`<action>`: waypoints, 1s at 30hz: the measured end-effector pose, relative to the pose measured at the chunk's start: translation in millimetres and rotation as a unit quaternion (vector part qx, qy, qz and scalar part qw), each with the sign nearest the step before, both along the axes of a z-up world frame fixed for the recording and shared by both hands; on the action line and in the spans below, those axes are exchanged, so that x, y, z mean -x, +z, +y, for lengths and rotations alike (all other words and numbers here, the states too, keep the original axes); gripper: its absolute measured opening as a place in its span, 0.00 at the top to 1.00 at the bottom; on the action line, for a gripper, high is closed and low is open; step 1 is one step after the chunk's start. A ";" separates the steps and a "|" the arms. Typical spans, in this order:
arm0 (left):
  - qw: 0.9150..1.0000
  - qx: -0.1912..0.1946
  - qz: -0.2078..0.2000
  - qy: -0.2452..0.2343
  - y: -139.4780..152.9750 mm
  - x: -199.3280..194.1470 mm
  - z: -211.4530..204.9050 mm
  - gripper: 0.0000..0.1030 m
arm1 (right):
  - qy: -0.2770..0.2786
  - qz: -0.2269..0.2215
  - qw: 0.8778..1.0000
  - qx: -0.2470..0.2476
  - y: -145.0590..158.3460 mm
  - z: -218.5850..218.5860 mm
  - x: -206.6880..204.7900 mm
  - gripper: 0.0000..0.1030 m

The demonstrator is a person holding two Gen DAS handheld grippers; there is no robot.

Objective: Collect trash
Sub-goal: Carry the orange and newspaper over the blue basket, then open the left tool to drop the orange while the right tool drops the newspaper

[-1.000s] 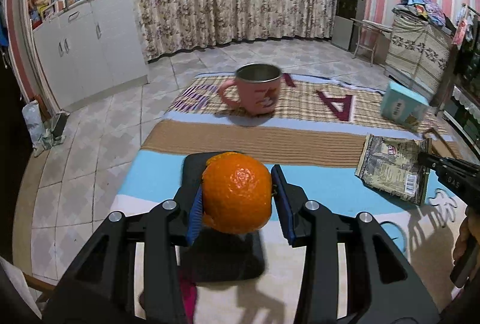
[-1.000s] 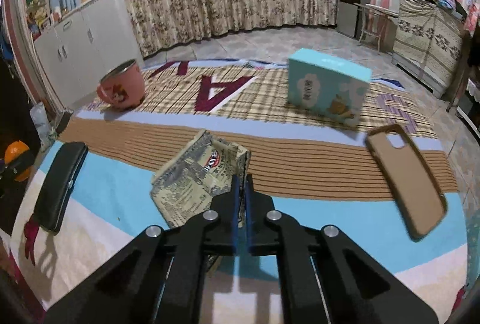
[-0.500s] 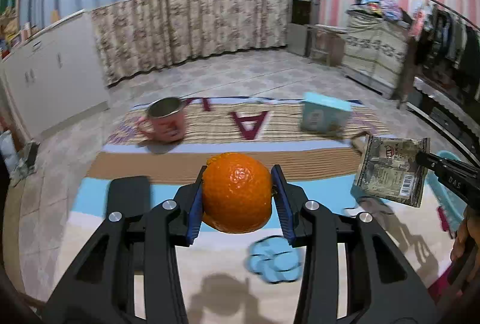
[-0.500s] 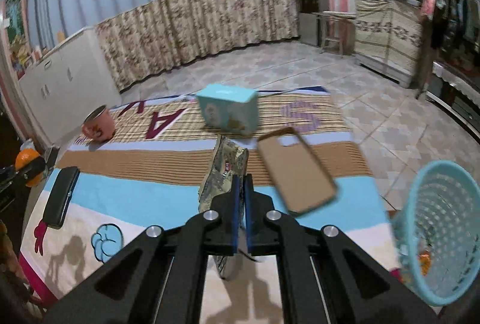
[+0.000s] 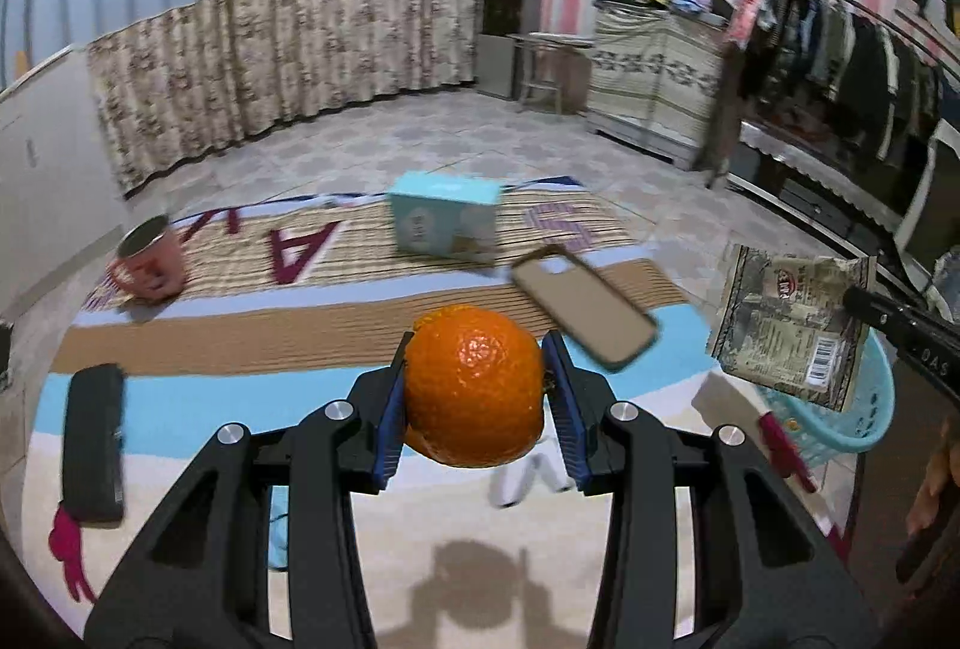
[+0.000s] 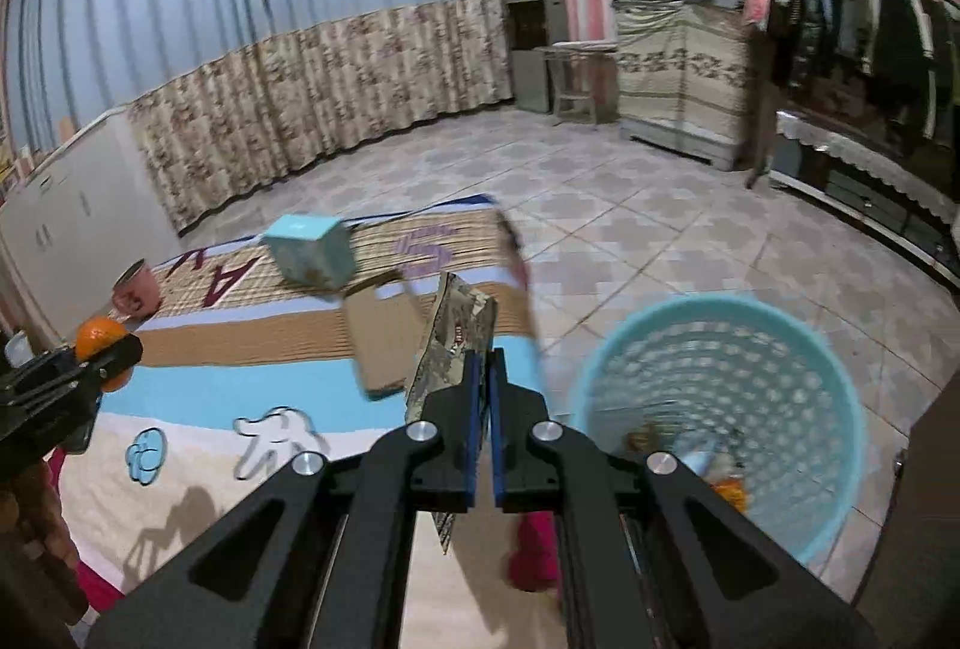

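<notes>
Turquoise basket now below wrapper.

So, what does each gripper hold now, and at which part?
The left gripper holds the orange by its two sides. The right gripper pinches the snack wrapper at one edge.

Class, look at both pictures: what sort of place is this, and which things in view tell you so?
Most likely a lived-in room of a home. A rail of hanging clothes lines one wall, long floral curtains cover another, and a cartoon-print blanket holds everyday items such as a pink mug.
</notes>
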State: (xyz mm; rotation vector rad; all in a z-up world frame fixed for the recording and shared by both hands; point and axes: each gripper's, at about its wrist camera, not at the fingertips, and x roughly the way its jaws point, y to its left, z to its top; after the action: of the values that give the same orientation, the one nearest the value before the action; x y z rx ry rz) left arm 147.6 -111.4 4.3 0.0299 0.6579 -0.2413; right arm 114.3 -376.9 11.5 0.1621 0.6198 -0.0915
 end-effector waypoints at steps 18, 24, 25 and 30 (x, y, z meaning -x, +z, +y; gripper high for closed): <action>0.991 0.003 0.005 -0.131 -11.9 -5.9 -180.6 0.61 | -0.100 0.002 0.994 0.036 -14.7 -127.3 29.5 0.97; 0.986 -0.004 0.009 -0.169 -31.5 -10.2 -231.9 0.61 | -0.119 0.014 0.992 0.044 -32.0 -150.9 30.9 0.97; 0.984 -0.007 0.008 -0.177 -35.0 -11.1 -241.2 0.61 | -0.123 0.016 0.991 0.045 -33.9 -154.1 30.2 0.97; 0.981 -0.010 0.009 -0.192 -44.7 -18.2 -262.6 0.58 | -0.140 0.020 0.989 0.046 -42.7 -165.4 28.8 0.97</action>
State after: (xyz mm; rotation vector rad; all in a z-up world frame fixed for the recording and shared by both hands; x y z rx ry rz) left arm 165.8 -374.0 -40.3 0.1748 0.6702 -0.6076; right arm 85.5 -542.2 -31.2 0.1585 0.6283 -0.3958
